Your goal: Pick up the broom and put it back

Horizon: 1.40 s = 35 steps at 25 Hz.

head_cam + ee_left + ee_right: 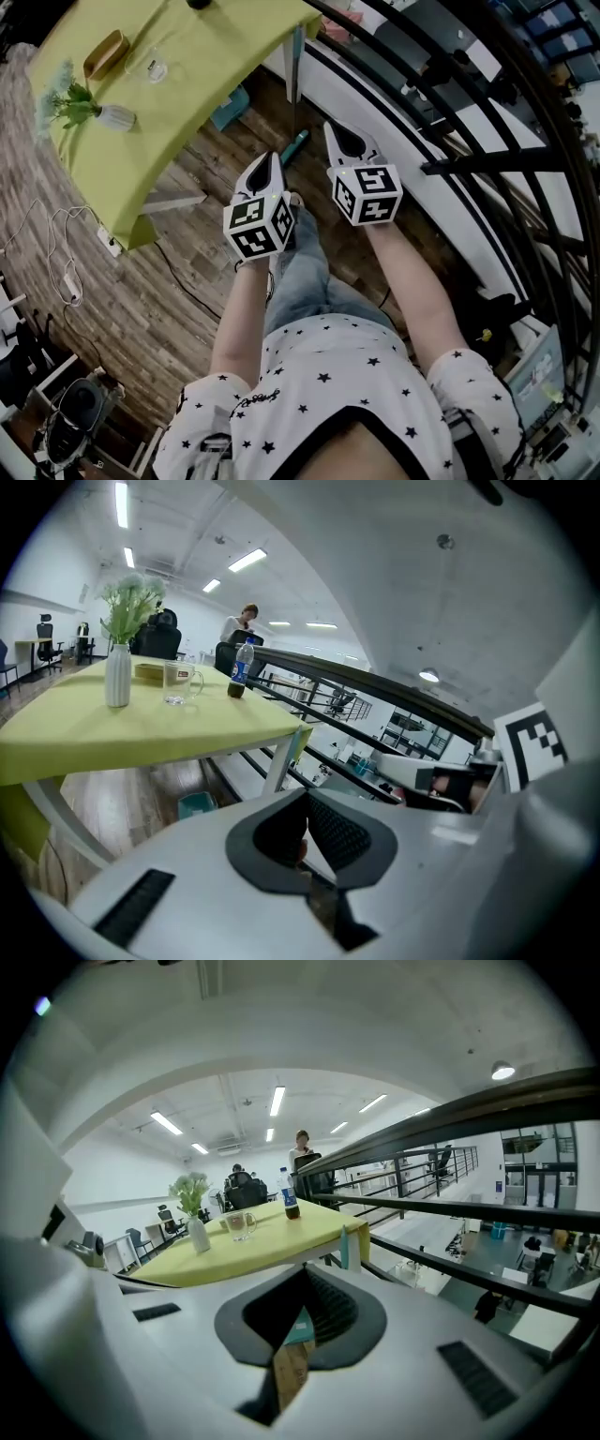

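Head view: you stand in the aisle between the green tabletop [178, 103] and the black railing [469, 164], with both claws held side by side before your body, aimed forward and somewhat downward. The left claw [268, 161] is closed to a point with nothing between its pads; its own view shows only a sliver of floor past the tips. The right claw [334, 131] is likewise closed and empty; the teal patch visible through its slit appears to lie beyond the tips, not in them. The broom [294, 148], judged to be the teal piece on the wooden floor [141, 309] with a thin stick running up from it, sits just ahead of the claws, near the foot of the table leg [294, 56] and apart from both. Its low position by the leg explains the downward aim of your claws. The vase [114, 117] on the tabletop plays no part. Neither claw can take the stick as it stands: one must spread before reaching it, so the pick-up is judged not yet begun.
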Each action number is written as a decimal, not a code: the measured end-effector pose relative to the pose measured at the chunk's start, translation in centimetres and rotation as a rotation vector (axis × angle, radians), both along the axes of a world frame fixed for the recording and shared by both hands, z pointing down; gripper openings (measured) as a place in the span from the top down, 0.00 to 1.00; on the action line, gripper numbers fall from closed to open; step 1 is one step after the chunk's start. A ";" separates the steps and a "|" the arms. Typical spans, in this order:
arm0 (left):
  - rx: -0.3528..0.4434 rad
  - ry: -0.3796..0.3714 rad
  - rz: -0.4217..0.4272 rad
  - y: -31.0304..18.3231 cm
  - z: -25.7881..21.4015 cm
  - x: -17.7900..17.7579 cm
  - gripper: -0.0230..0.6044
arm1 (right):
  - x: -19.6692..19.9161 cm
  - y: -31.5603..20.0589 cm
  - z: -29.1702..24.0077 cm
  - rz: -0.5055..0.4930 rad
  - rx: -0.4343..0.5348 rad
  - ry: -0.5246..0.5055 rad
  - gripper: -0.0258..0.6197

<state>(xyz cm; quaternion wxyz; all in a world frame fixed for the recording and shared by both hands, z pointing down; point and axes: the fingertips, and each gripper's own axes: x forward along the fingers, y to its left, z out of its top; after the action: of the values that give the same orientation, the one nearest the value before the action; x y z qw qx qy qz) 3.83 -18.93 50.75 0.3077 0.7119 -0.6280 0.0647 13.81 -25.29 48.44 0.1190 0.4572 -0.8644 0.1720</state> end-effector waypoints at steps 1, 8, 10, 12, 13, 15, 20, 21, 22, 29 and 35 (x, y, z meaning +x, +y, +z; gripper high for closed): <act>0.003 -0.004 0.001 0.7 -0.2 0.4 0.94 | 0.4 0.8 -0.3 0.001 0.002 -0.005 0.97; 0.033 -0.014 -0.004 5.4 -1.9 2.2 0.94 | 1.7 5.8 -2.2 -0.030 0.049 0.001 0.97; 0.040 -0.015 -0.001 6.8 -2.3 2.7 0.94 | 2.1 7.2 -2.6 -0.037 0.061 0.006 0.97; 0.046 -0.017 0.006 8.3 -2.9 3.2 0.94 | 2.5 8.9 -3.2 -0.040 0.069 0.009 0.97; 0.049 -0.019 0.010 9.0 -3.2 3.6 0.94 | 2.8 9.7 -3.5 -0.040 0.073 0.008 0.97; 0.060 -0.028 0.018 10.3 -4.0 4.2 0.94 | 3.5 11.3 -4.2 -0.034 0.079 0.003 0.97; 0.075 -0.026 0.027 13.8 -5.5 5.1 0.94 | 4.7 15.0 -5.8 -0.024 0.092 -0.005 0.97; 0.078 -0.027 0.031 14.4 -5.8 5.2 0.94 | 4.8 15.7 -6.2 -0.022 0.095 -0.006 0.97; 0.080 -0.029 0.035 15.1 -6.1 5.3 0.94 | 5.0 16.4 -6.5 -0.020 0.098 -0.008 0.97; 0.091 -0.029 0.056 19.4 -8.1 6.0 0.94 | 6.2 21.0 -8.9 -0.018 0.119 -0.016 0.97; 0.093 -0.043 0.077 22.4 -9.6 6.8 0.94 | 7.1 24.3 -10.6 -0.023 0.122 -0.024 0.97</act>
<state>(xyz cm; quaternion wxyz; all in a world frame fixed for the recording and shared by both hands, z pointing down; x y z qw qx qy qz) 10.60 3.44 41.11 0.2579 0.7475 -0.6089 0.0627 20.90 -1.03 37.82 0.0823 0.4517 -0.8798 0.1231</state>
